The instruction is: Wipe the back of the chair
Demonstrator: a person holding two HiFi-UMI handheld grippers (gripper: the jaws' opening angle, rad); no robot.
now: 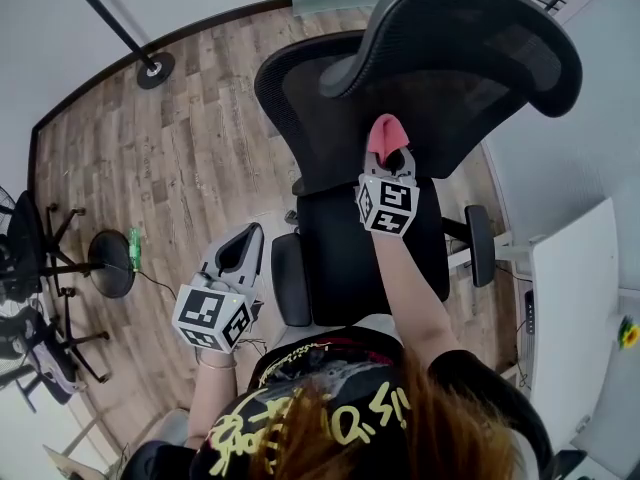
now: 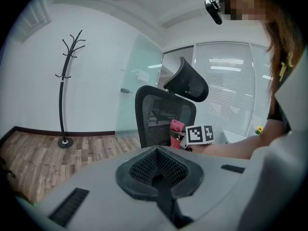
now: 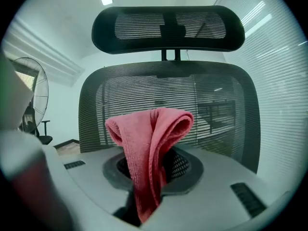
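Two grippers are in play, one in each of the person's hands. The right gripper (image 1: pixel 389 156) reaches out over the black seat (image 1: pixel 345 263) and pinches a folded pink cloth (image 3: pixel 153 146) tight between its jaws; the cloth stands up from them in a soft loop, with a tail hanging below. The cloth is held up at the seat-facing side of the chair's black mesh back (image 1: pixel 320 108), low on the mesh and under the curved headrest (image 1: pixel 470 43); whether it actually touches the mesh I cannot tell. The left gripper (image 1: pixel 240 251) hangs lower and to the left, beside the near armrest (image 1: pixel 290 280) and well apart from the back, with its jaws pressed together on nothing. The chair stands on a wood-plank floor (image 1: pixel 180 158), with a black coat stand (image 2: pixel 62 95) near the far wall and a white desk (image 1: pixel 575 298) to the right.
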